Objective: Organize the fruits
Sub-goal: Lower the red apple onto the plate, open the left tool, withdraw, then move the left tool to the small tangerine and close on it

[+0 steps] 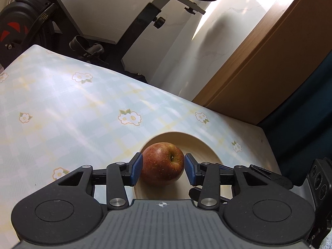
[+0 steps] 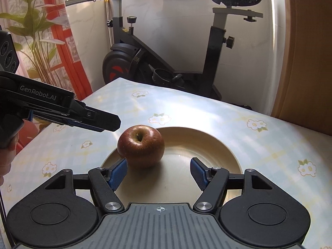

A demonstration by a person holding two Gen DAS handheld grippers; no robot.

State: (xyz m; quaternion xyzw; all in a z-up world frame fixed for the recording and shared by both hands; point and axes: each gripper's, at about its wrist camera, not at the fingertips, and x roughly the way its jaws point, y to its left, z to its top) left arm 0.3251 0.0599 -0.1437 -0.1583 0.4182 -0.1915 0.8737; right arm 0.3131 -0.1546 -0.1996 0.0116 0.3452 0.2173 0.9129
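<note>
A red apple (image 1: pixel 162 164) (image 2: pixel 141 145) rests on a cream plate (image 1: pixel 205 151) (image 2: pixel 207 145), stem dimple up. My left gripper (image 1: pixel 163 169) is open; its blue pads stand on either side of the apple, very close to its skin, and the fruit's weight is on the plate. In the right wrist view the left gripper (image 2: pixel 108 122) reaches in from the left, just above and beside the apple. My right gripper (image 2: pixel 158 173) is open and empty, low over the plate's near side, with its left pad just in front of the apple.
The plate sits on a table with a pale blue checked flower-print cloth (image 1: pixel 83 108) (image 2: pixel 207 112). An exercise bike (image 2: pixel 166 51) stands behind the table's far edge. A wooden panel (image 1: pixel 259 66) is at the right, a plant and red curtain (image 2: pixel 41 31) at the left.
</note>
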